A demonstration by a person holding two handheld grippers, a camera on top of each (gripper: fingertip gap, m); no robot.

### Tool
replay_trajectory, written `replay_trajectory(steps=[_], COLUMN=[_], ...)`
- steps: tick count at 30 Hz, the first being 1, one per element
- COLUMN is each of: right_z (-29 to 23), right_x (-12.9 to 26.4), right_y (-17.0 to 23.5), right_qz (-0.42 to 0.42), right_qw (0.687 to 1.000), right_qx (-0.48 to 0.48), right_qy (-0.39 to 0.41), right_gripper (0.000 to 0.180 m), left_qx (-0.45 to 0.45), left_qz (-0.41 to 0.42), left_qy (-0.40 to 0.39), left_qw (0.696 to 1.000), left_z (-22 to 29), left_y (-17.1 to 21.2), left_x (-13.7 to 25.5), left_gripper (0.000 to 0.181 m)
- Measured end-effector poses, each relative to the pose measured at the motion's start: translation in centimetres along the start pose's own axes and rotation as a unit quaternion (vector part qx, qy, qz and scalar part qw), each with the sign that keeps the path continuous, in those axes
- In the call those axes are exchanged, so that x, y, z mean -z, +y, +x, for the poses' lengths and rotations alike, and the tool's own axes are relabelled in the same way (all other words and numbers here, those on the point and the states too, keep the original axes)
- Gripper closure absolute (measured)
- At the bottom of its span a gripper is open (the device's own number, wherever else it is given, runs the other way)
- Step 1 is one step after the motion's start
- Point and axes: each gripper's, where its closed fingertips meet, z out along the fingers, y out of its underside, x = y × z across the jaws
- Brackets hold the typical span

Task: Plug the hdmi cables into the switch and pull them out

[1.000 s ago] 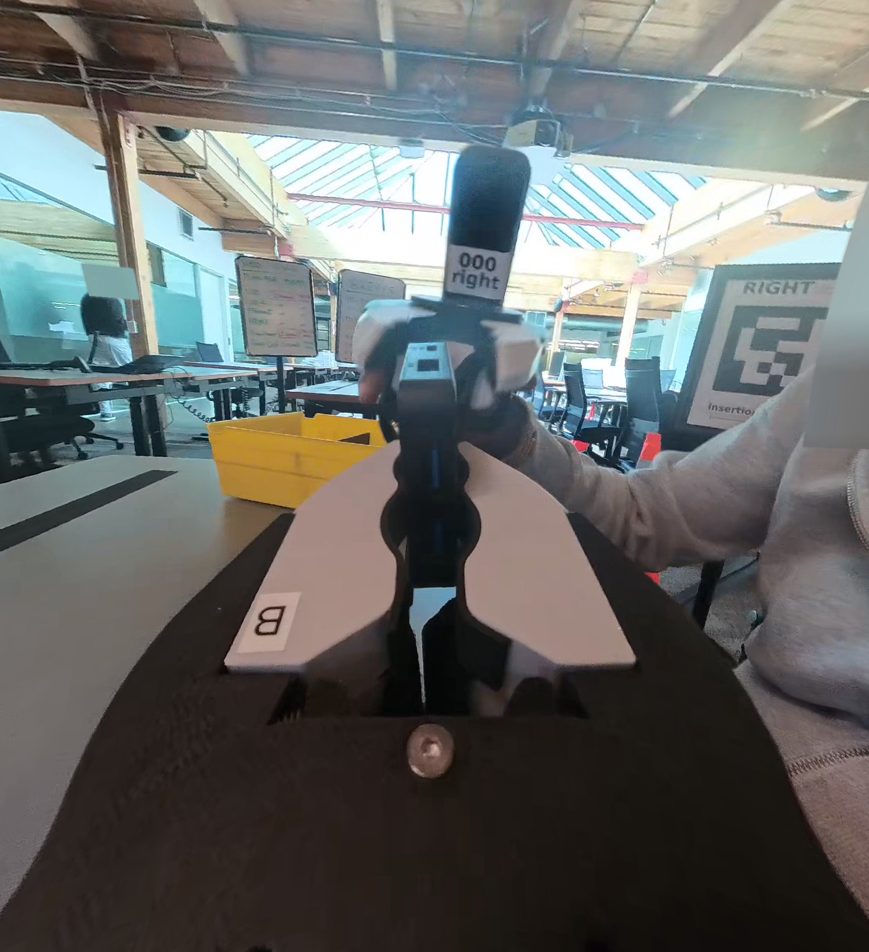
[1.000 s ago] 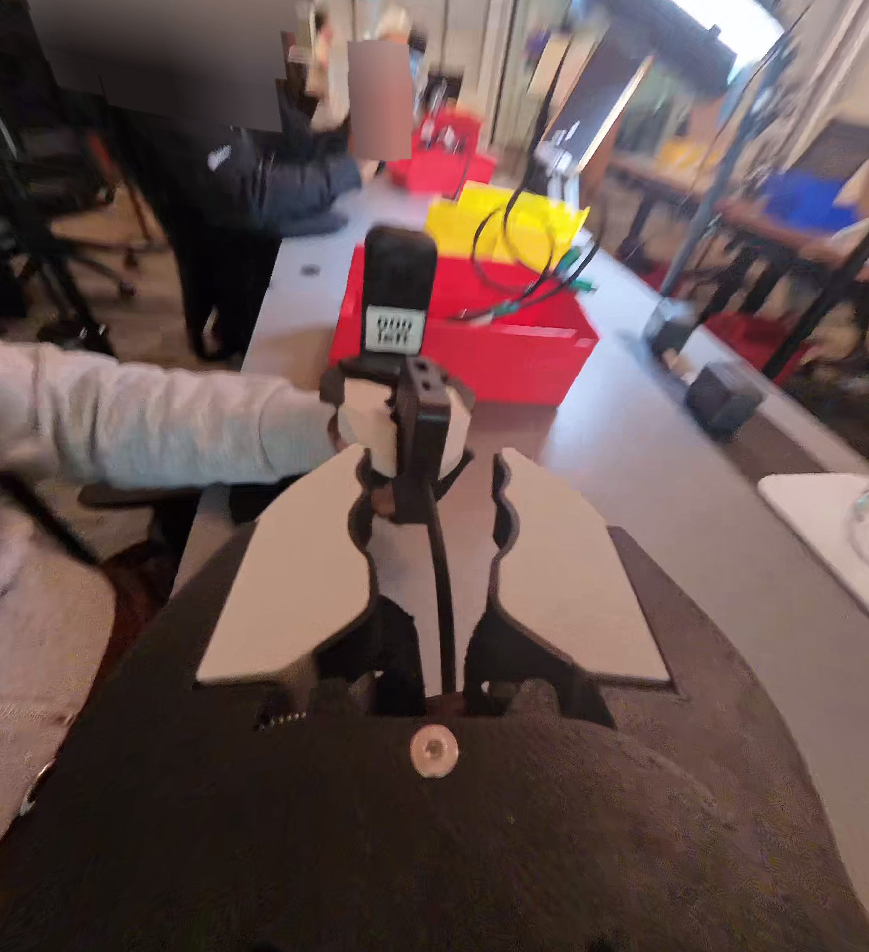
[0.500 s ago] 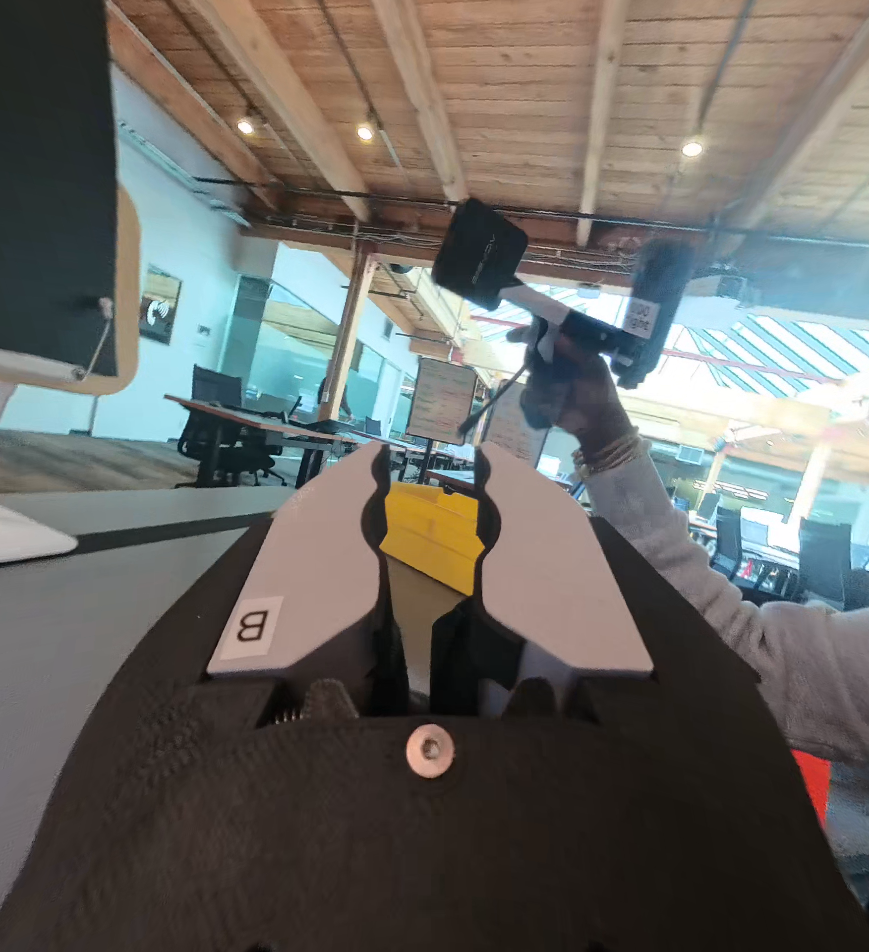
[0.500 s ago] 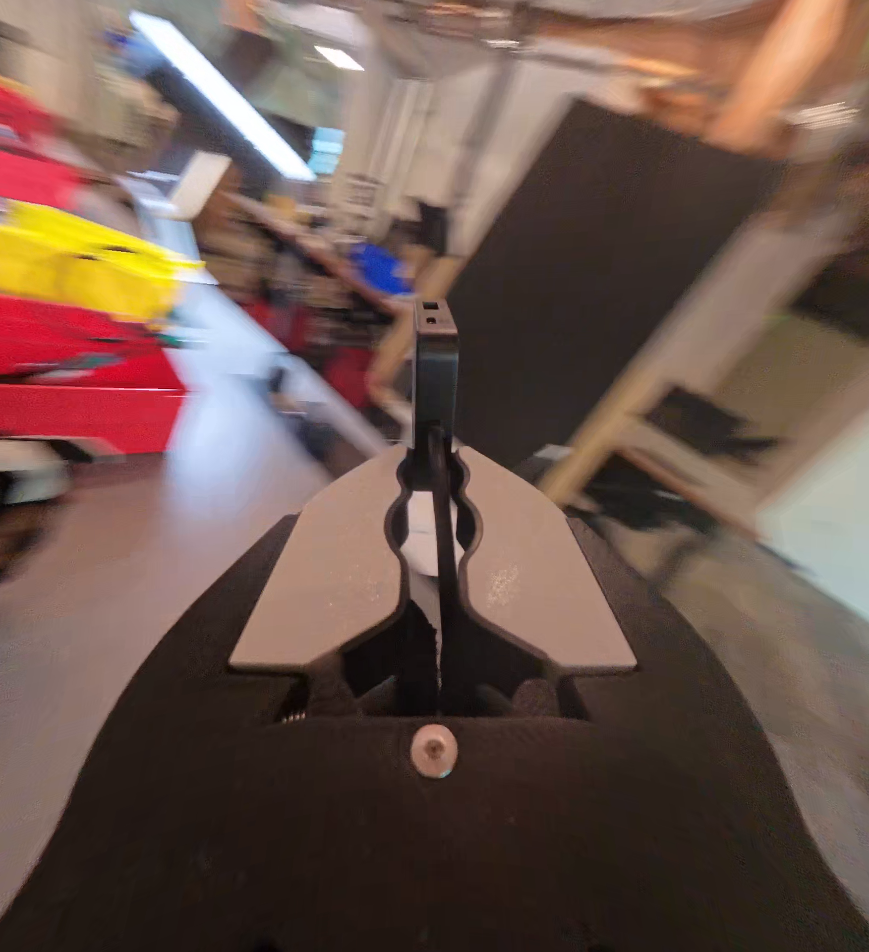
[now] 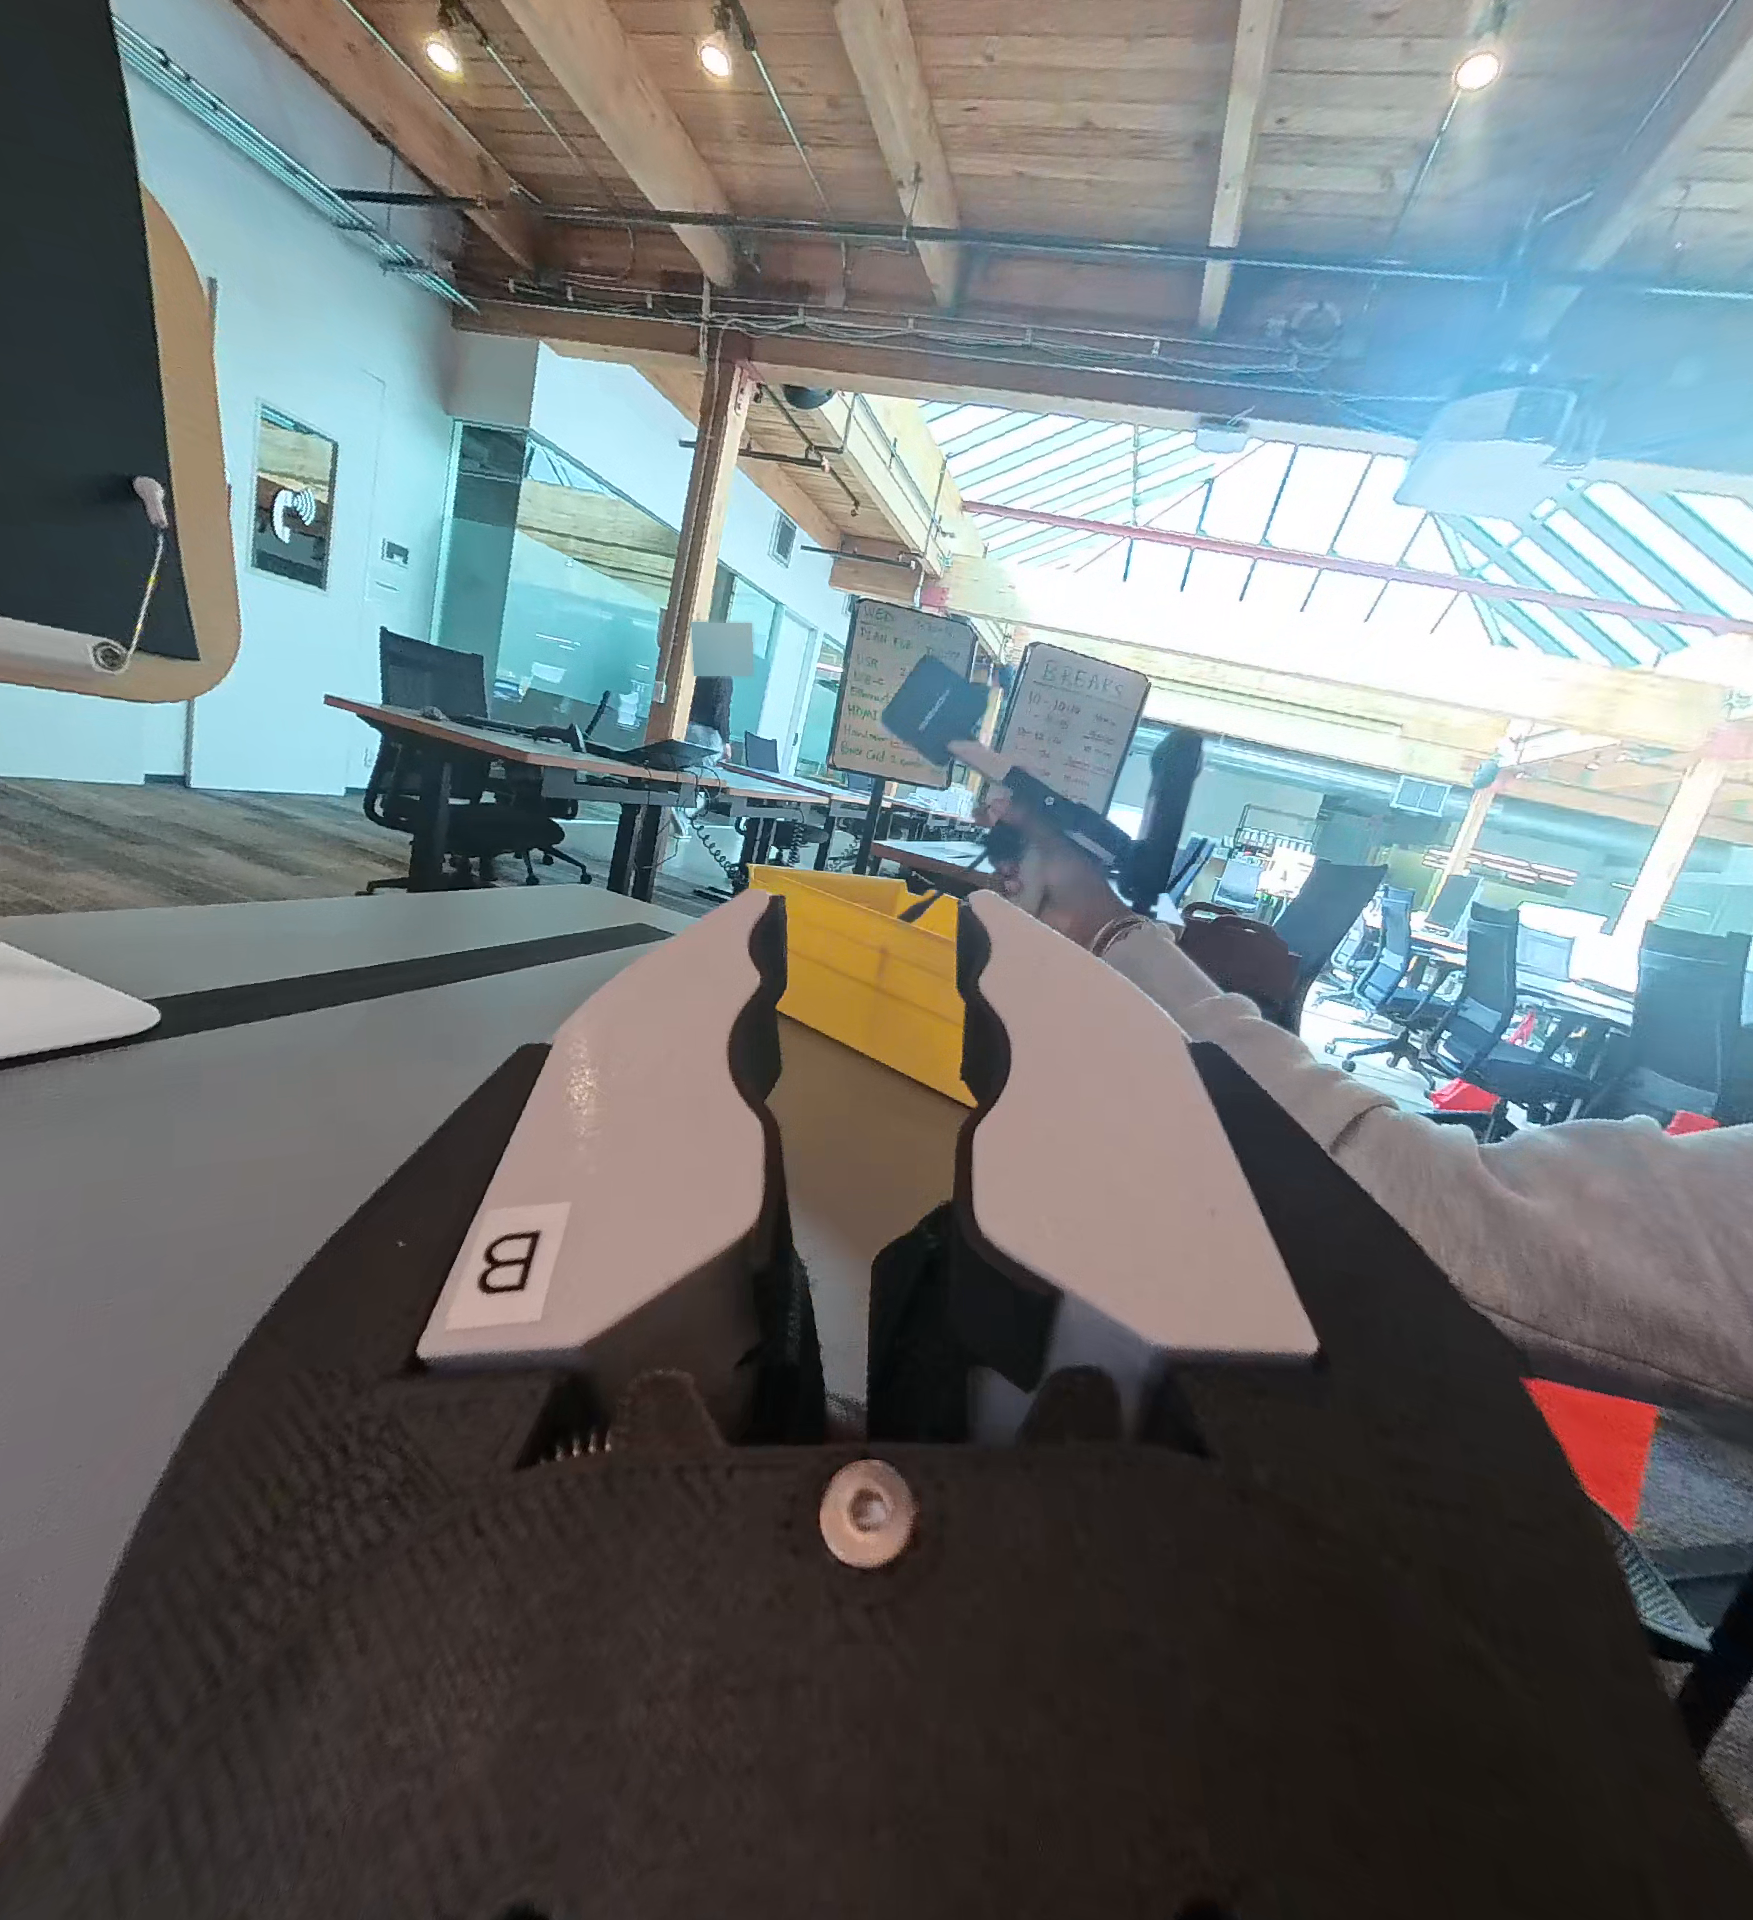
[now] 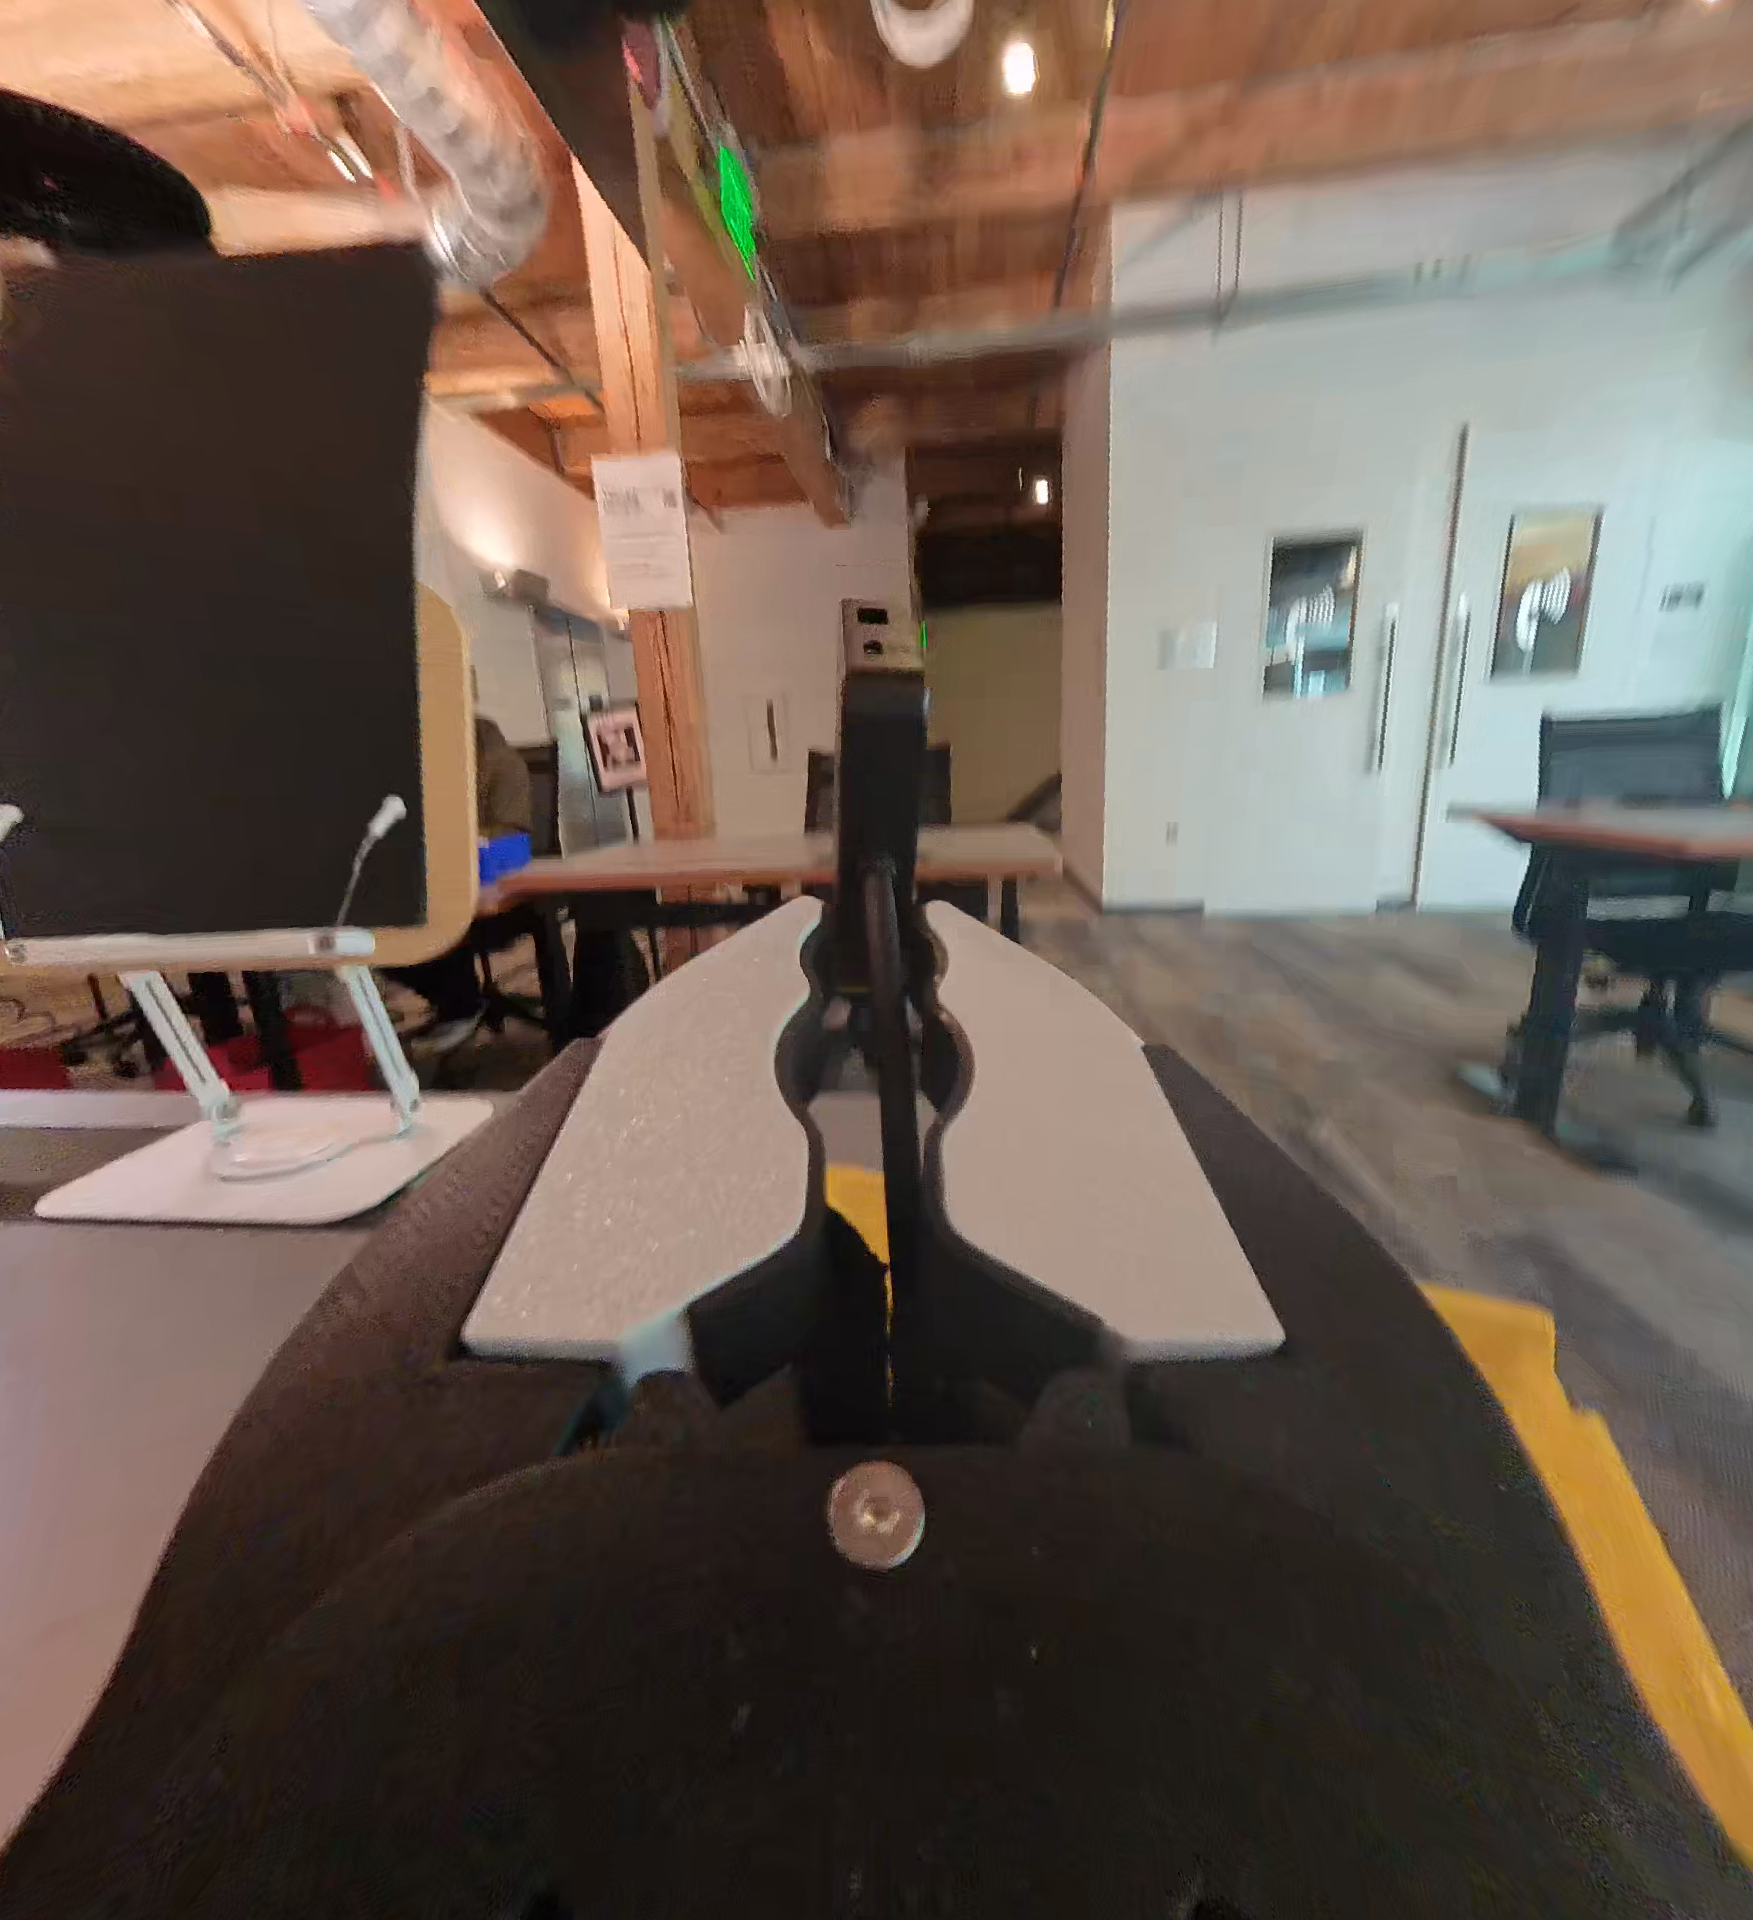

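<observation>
Right gripper [image 6: 877,935] jaws clenched on a black HDMI plug [image 6: 880,769], metal tip pointing far — probably unplugged; left gripper [image 5: 867,935] jaws released, empty, near the grey bench [image 5: 228,1091]

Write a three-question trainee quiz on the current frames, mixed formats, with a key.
1. True or false: the left gripper is shut on a cable.
2. What does the right gripper hold? A) a black switch B) a red cup C) nothing
3. Fill in: in the left wrist view, a ___ bin shows between the parted fingers.

Key: 1 false, it is open and empty; 2 A; 3 yellow.
</observation>
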Motion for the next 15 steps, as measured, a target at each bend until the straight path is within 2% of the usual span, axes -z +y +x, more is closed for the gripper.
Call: replay_trajectory(steps=[2, 6, 10, 12, 15], right_z=[0.9, 2.2, 2.6, 2.5, 2.0], right_x=[-0.1, 0.0, 1.1, 1.2, 0.7], right_y=[2.2, 6.4, 11.1, 11.5, 10.6], right_qz=[-0.061, -0.178, -0.337, -0.357, -0.331], right_qw=[0.998, 0.979, 0.936, 0.928, 0.938], right_qx=[-0.001, 0.077, 0.065, 0.072, 0.064], right_qy=[0.018, 0.063, 0.077, 0.079, 0.077], right_gripper=[0.167, 0.167, 0.166, 0.167, 0.168], left_qx=[0.007, 0.003, -0.002, -0.005, -0.011], left_qz=[0.0, -0.007, -0.019, -0.025, -0.033], left_qy=[0.001, 0.0, -0.002, -0.005, -0.005], left_qw=[1.0, 1.0, 1.0, 1.0, 0.999], left_z=[0.0, 0.0, 0.0, -0.1, -0.1], left_y=[0.0, 0.3, 0.6, 0.8, 1.1], left_x=[0.0, -0.1, -0.2, -0.2, -0.3], left_gripper=[0.151, 0.151, 0.151, 0.151, 0.151])
